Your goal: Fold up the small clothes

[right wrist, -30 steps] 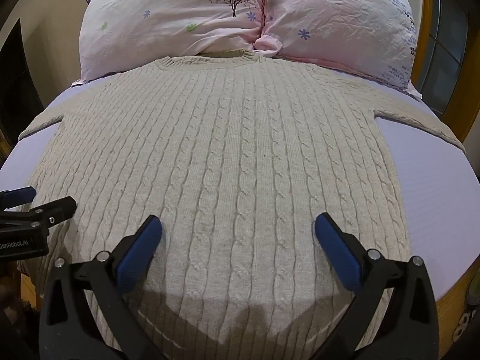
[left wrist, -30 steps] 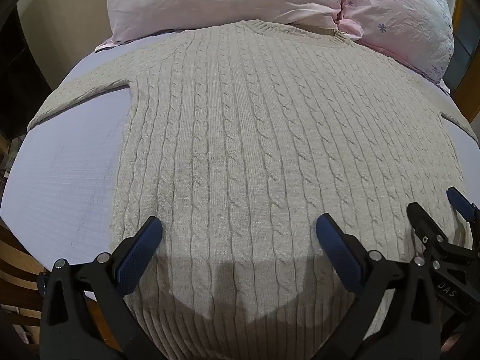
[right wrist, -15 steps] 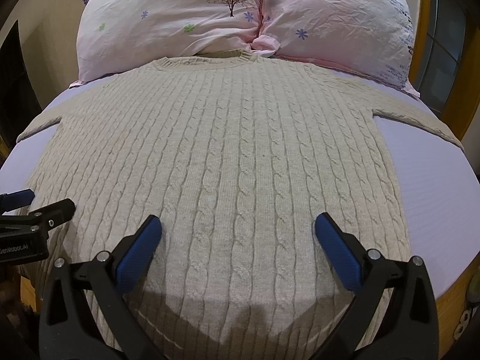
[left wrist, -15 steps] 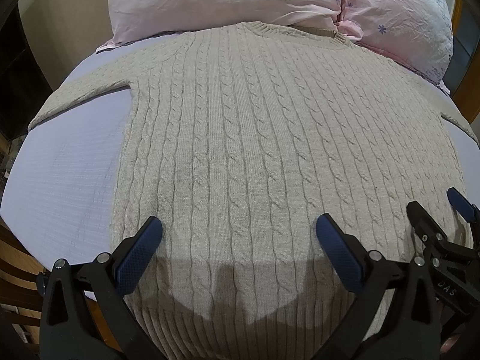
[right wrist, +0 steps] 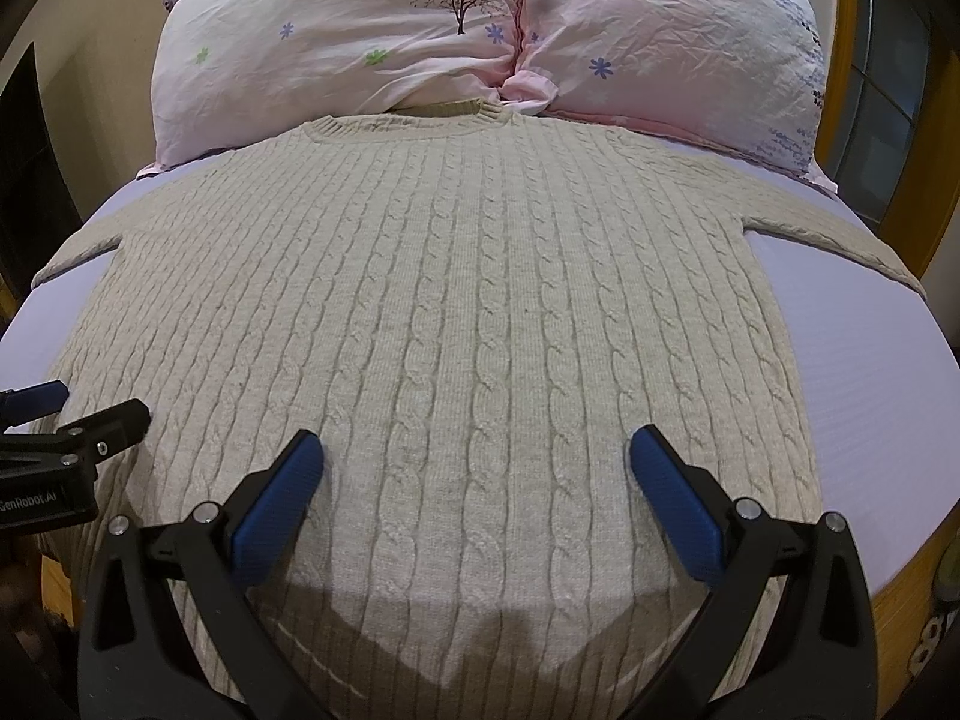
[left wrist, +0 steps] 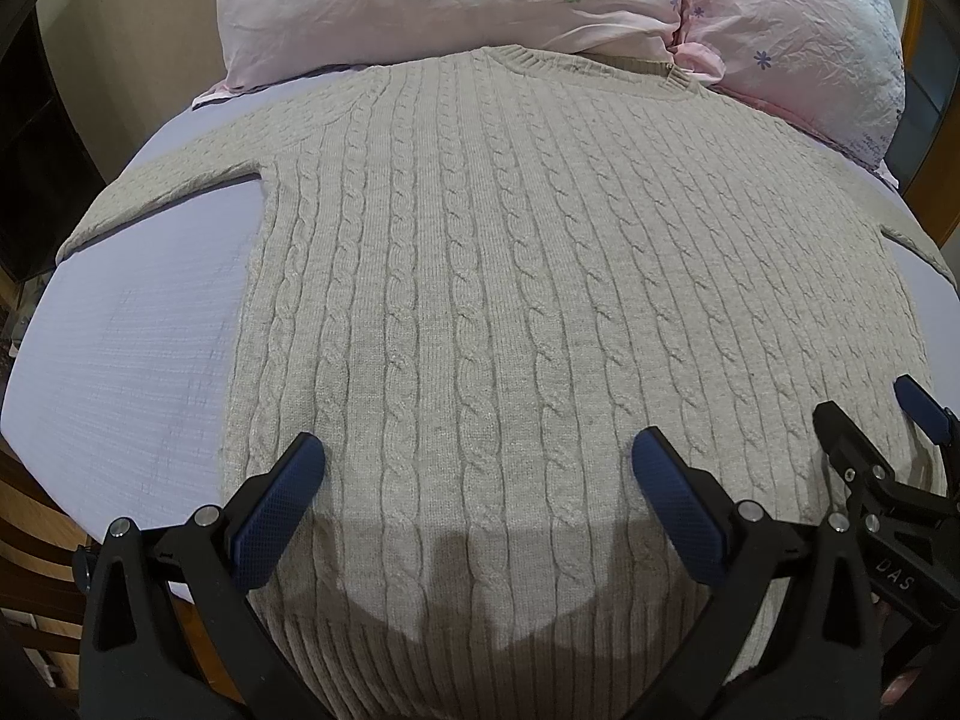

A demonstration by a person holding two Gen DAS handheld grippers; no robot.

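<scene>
Hovering over the near edge of the bed (left wrist: 120,360), we've got both grippers poised above a beige cable-knit sweater (left wrist: 480,300) that lies flat, front up, its neckline tucked against two pink floral pillows (right wrist: 480,30) at the far edge. Our left gripper (left wrist: 477,492) hangs over the hem on the sweater's left half, jaws spread wide with nothing between the blue pads. Our right gripper (right wrist: 477,489) sits just beside it over the right half, jaws equally wide apart and empty (its black frame shows at the right edge of the left wrist view). Sleeves stretch out toward both side edges of the bed, the left one (left wrist: 168,198) lying across the lilac sheet, the right one (right wrist: 840,240) angling toward the wooden frame. The ribbed hem drapes over the near edge beneath us.
</scene>
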